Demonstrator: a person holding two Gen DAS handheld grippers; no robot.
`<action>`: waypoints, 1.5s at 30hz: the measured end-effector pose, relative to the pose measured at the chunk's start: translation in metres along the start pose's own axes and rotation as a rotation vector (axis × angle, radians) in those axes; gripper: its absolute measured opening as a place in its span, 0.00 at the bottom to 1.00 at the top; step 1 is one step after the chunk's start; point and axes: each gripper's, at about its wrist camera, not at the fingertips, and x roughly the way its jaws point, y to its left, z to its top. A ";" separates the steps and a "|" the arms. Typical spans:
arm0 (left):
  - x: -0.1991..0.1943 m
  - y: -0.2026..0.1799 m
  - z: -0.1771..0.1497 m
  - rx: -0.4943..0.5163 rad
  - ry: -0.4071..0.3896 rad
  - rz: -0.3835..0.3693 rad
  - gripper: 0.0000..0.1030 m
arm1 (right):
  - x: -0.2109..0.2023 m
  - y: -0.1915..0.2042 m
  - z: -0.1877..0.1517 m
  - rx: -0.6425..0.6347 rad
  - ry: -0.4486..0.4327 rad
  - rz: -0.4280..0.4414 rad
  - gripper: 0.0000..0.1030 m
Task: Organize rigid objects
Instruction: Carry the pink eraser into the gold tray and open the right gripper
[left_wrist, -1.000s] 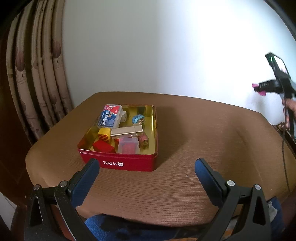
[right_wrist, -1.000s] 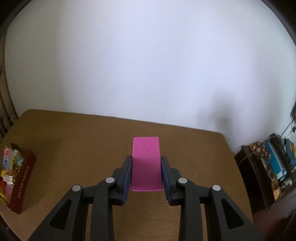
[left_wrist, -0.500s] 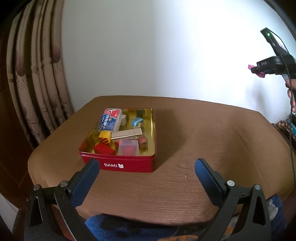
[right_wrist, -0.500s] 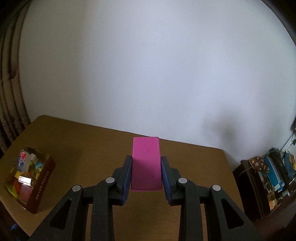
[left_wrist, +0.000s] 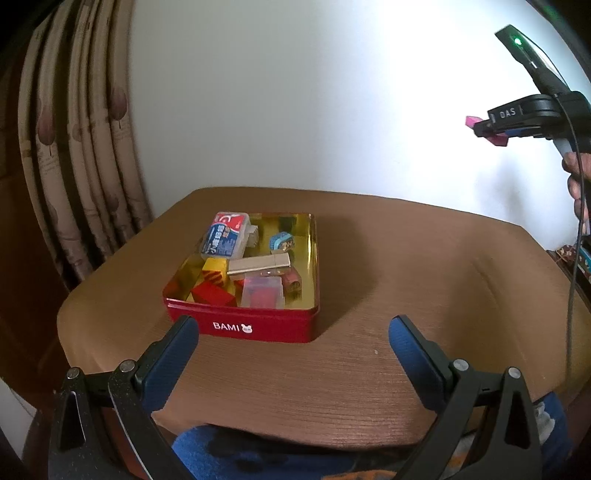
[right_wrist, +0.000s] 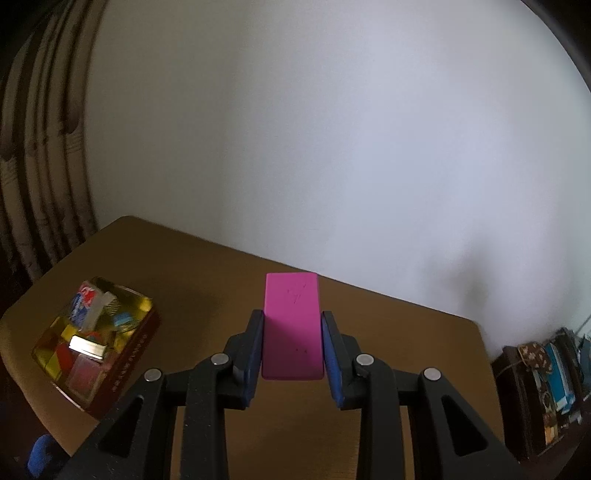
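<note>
Pink and flat, the block (right_wrist: 291, 325) sits clamped between the two blue pads of the right tongs (right_wrist: 291, 345), which are closed narrowly on its long sides; the block sticks out forward past the fingertips, raised clear above the counter (right_wrist: 388, 332). In the left wrist view these tongs hang high near the counter's right edge, a hand (left_wrist: 576, 184) behind them. The left tongs (left_wrist: 291, 343) stand wide apart with nothing between them, above the counter's near edge. A red tin (left_wrist: 258, 326) marked BAMI rests toward the counter's left side, holding a gold bar (left_wrist: 258, 264), red and yellow blocks and other small items.
</note>
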 end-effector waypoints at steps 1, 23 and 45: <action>-0.001 0.000 0.000 0.000 -0.005 0.004 0.99 | 0.000 0.007 0.000 -0.006 0.001 0.006 0.29; 0.013 0.043 -0.006 -0.170 0.082 0.052 0.99 | 0.047 0.144 -0.019 -0.136 0.075 0.170 0.29; 0.045 0.067 -0.013 -0.261 0.227 0.070 0.99 | 0.113 0.243 -0.047 -0.222 0.193 0.289 0.29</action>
